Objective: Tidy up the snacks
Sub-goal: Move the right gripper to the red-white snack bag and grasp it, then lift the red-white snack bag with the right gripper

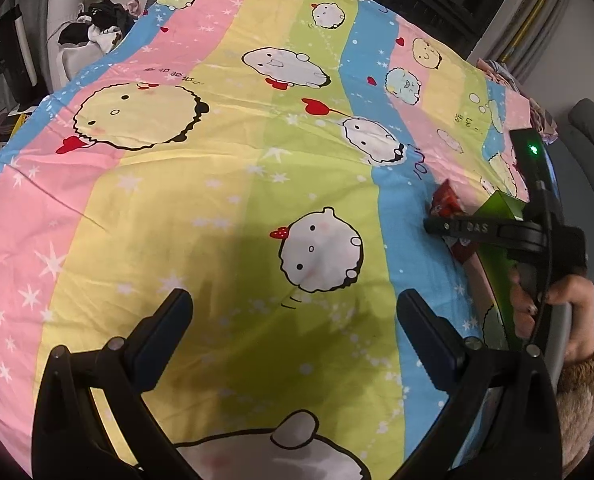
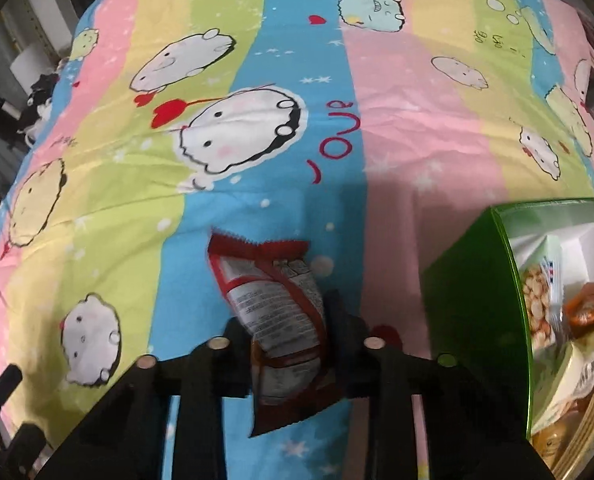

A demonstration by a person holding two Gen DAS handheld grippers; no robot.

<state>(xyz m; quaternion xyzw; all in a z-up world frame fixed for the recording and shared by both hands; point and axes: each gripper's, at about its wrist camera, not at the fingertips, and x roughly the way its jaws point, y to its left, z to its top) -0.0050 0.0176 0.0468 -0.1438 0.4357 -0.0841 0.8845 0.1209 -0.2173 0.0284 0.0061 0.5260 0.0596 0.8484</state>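
A red snack packet lies on the blue stripe of the cartoon bedsheet, printed back facing up. My right gripper is shut on it, one black finger pressing on each side of its middle. The left wrist view shows the same packet at the far right, with the right gripper clamped across it and a hand on its handle. A green box just right of the packet holds several snack bags. My left gripper hovers open over the yellow-green stripes, nothing between its fingers.
The striped sheet covers the whole bed. A pile of dark and white clothes sits beyond the far left corner. A grey seat stands off the right edge. The green box stands behind the right gripper.
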